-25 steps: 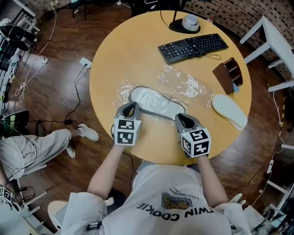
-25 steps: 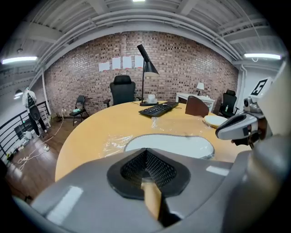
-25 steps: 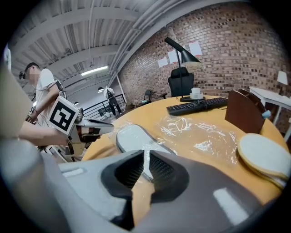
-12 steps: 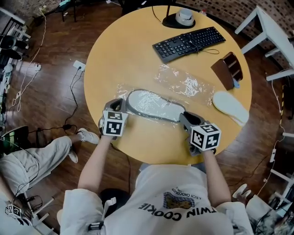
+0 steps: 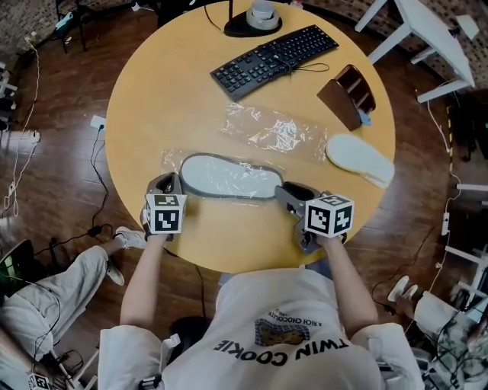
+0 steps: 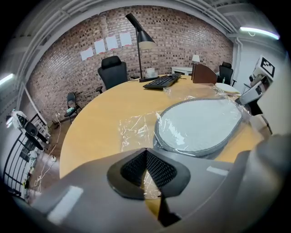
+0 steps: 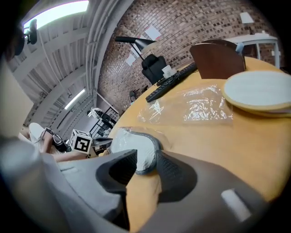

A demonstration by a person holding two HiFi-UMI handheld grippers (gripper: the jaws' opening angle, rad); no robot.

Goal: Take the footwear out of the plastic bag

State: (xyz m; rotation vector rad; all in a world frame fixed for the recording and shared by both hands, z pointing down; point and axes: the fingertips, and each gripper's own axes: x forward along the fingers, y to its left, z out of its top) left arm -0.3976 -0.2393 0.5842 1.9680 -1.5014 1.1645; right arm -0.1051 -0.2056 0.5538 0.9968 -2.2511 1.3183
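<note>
A grey-rimmed slipper point(image 5: 229, 177) lies sole-up inside a clear plastic bag point(image 5: 174, 160) near the table's front edge. My left gripper point(image 5: 169, 183) is at the bag's left end. In the left gripper view its jaws point(image 6: 146, 152) meet at the tips with a fold of the bag film point(image 6: 136, 132) pinched between them. My right gripper point(image 5: 284, 192) is at the slipper's right end. Its jaws point(image 7: 145, 157) have just been opening and stand apart, with the slipper's end point(image 7: 136, 152) between them.
An empty clear bag point(image 5: 274, 133) lies behind the slipper, and a second white slipper point(image 5: 358, 158) at the right. Further back are a keyboard point(image 5: 274, 57), a brown organizer point(image 5: 347, 95) and a lamp base point(image 5: 263, 15). The round table's front edge point(image 5: 236, 263) is close to both grippers.
The bagged slipper has swung from slanting to lying across the table. My left gripper went left to the bag's end. The right jaws have come apart around the slipper's end.
</note>
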